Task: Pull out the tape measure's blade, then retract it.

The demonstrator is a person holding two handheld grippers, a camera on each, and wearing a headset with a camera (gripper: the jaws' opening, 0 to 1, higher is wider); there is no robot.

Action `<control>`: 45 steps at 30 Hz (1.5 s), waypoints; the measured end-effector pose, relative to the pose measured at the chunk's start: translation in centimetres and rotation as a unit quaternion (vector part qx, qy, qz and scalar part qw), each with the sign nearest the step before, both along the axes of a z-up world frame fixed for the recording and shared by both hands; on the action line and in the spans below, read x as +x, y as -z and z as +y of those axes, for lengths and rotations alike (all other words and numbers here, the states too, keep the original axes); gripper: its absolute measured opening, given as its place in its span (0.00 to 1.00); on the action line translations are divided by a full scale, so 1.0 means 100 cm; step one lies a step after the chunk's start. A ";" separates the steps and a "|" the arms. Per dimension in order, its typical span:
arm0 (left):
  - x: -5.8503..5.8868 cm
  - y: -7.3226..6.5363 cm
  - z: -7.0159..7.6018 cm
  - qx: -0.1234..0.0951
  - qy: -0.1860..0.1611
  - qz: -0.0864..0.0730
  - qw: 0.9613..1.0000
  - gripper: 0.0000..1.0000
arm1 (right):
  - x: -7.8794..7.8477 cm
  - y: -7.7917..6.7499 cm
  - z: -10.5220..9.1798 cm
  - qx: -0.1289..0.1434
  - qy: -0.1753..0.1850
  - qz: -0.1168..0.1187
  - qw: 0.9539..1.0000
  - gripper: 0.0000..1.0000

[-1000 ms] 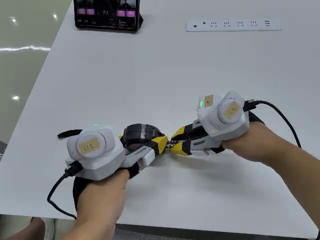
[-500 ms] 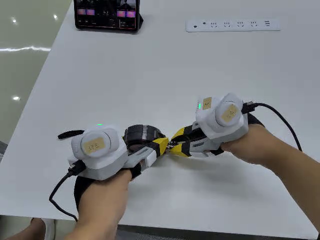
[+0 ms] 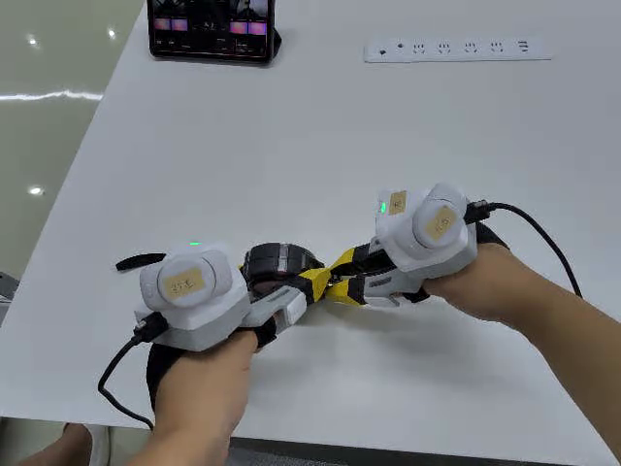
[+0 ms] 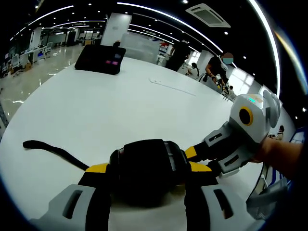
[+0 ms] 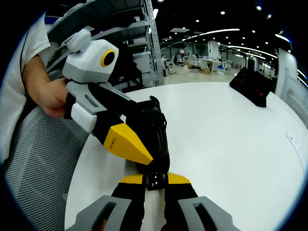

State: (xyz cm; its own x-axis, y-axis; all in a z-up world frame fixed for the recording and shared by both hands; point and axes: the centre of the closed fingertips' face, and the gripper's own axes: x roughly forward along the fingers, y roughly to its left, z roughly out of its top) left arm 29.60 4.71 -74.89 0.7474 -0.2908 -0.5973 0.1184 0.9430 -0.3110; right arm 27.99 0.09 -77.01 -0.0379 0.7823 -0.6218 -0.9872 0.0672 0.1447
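Over the last second my right tool [image 3: 338, 280] has slid in a little toward the tape measure [image 3: 277, 264], so the two tools now sit nose to nose with hardly any gap. The case itself has not budged. It rests near the near edge of the counter [image 3: 291, 146], left of the middle, with its black strap [image 3: 136, 260] trailing toward the left edge. My left tool [image 3: 303, 283] is clamped on the case, one jaw on each side. In the right gripper view the right tool's jaws are closed on the end hook [image 5: 155, 180] of the blade, right at the case mouth. No blade shows drawn out yet, so I judge the grip is only just set and the pull-out comes next
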 end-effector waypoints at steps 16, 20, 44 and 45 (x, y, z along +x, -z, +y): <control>0.001 -0.003 -0.001 0.000 0.012 -0.010 1.000 0.59 | 0.000 -0.004 -0.006 0.006 0.013 0.006 1.000 0.22; 0.001 -0.005 -0.002 0.012 0.022 -0.012 1.000 0.59 | 0.001 -0.006 -0.006 0.008 0.015 0.001 1.000 0.22; -0.003 -0.008 0.005 0.028 0.051 -0.021 0.998 0.61 | -0.002 -0.014 -0.013 0.022 0.037 0.004 0.999 0.36; -0.003 -0.008 0.004 0.027 0.052 -0.021 0.998 0.61 | -0.002 -0.014 -0.014 0.022 0.037 0.003 0.999 0.36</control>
